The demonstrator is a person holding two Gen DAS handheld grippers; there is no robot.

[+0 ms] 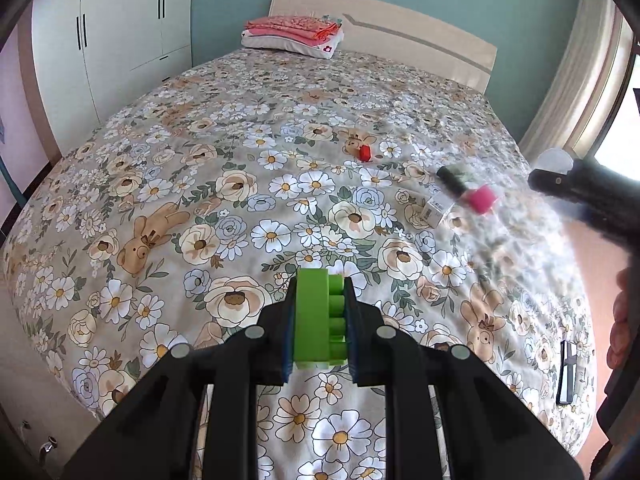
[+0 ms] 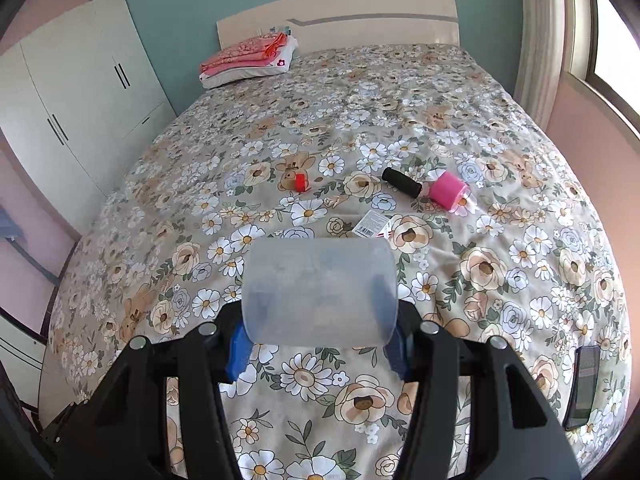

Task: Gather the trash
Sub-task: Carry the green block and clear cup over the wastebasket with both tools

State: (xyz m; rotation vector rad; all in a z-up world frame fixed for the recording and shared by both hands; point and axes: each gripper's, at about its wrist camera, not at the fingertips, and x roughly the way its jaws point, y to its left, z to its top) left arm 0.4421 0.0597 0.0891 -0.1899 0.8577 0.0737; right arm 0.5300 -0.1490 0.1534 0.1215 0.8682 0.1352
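Note:
My left gripper (image 1: 320,320) is shut on a green toy brick (image 1: 316,316), held above the flowered bedspread (image 1: 224,152). My right gripper (image 2: 318,344) is shut on a clear, frosted plastic cup (image 2: 320,292) lying sideways between its blue pads (image 2: 239,354). In the left wrist view the right gripper (image 1: 580,188) shows blurred at the right edge. Still on the bed lie a small red piece (image 2: 299,182), a black-handled roller with a pink head (image 2: 430,188), and a white barcode label (image 2: 372,226).
A folded pink blanket on a pillow (image 2: 248,60) sits by the headboard (image 2: 340,16). A dark phone (image 2: 584,384) lies near the bed's right edge. White wardrobes (image 2: 76,92) stand to the left, a window and curtain (image 2: 540,40) to the right.

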